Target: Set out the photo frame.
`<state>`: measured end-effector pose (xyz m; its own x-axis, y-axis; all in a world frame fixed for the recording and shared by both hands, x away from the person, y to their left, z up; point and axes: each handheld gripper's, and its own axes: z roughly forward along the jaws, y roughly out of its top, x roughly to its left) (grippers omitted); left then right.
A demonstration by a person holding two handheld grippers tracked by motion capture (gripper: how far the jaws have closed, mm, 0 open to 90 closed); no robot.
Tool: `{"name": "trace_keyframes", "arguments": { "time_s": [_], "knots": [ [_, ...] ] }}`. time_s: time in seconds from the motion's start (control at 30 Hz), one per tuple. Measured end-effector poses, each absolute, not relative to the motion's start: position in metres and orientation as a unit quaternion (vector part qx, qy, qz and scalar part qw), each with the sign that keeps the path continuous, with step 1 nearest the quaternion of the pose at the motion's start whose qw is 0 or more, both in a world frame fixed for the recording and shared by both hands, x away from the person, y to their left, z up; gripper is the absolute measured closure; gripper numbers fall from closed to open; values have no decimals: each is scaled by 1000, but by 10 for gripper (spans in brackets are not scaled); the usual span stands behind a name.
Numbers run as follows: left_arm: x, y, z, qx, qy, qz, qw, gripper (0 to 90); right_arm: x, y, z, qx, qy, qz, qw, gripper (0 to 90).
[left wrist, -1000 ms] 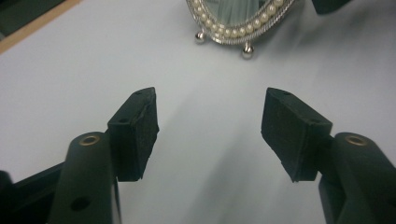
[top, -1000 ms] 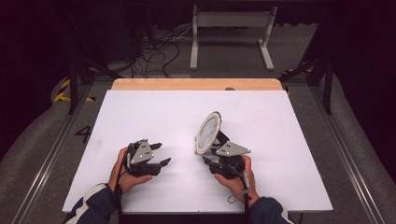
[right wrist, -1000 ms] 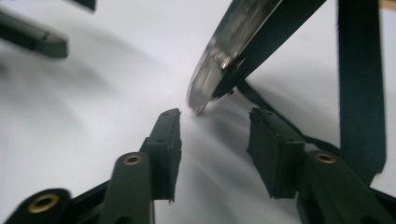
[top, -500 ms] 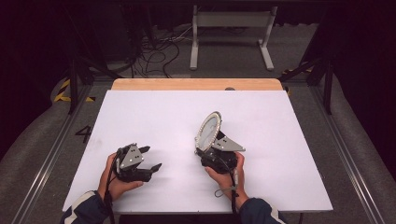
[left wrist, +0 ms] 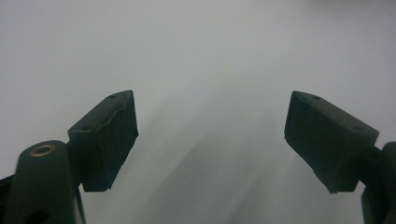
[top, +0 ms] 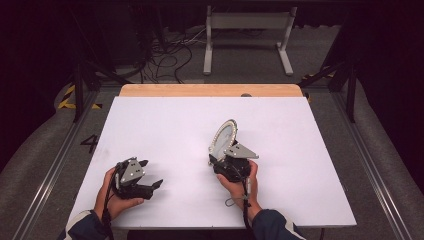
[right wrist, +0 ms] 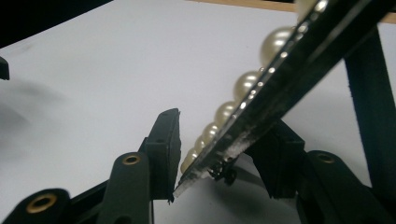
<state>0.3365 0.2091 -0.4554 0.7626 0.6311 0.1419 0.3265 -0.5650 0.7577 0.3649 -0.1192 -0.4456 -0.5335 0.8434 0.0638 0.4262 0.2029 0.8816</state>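
Note:
A round flat disc with a rim of pearl beads (top: 223,137) stands tilted on edge above the white table (top: 165,125). My right gripper (top: 219,158) is shut on its lower edge. In the right gripper view the disc (right wrist: 280,79) runs slantwise between the jaws of my right gripper (right wrist: 224,135), which have just been closing: the pearls (right wrist: 243,86) rest against one pad and the other pad is behind the disc. My left gripper (top: 151,173) lies at the near left, open with nothing in it. Its jaws have just been opening over bare table, seen close up around my left gripper (left wrist: 210,135).
A wooden strip (top: 210,90) borders the table's far side. Beyond it are floor cables (top: 165,50) and a grey stand (top: 247,35). Metal rails (top: 370,170) run along both sides of the table. A dark strut (right wrist: 369,84) rises behind the disc.
My left hand has slid left toward the near corner and its jaws stand wider. The right hand with the disc has shifted slightly left.

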Motion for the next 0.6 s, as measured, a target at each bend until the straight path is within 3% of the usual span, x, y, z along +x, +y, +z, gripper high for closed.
{"name": "trace_keyframes", "arguments": {
  "time_s": [0.5, 0.6],
  "knots": [
    [337, 203, -458, 867, 275, 198, 367, 179, 360, -137, -443, 404, 764, 464, 195, 575],
    [338, 203, -457, 866, 274, 198, 367, 179, 358, -137, -443, 408, 760, 465, 198, 518]
  ]
}}
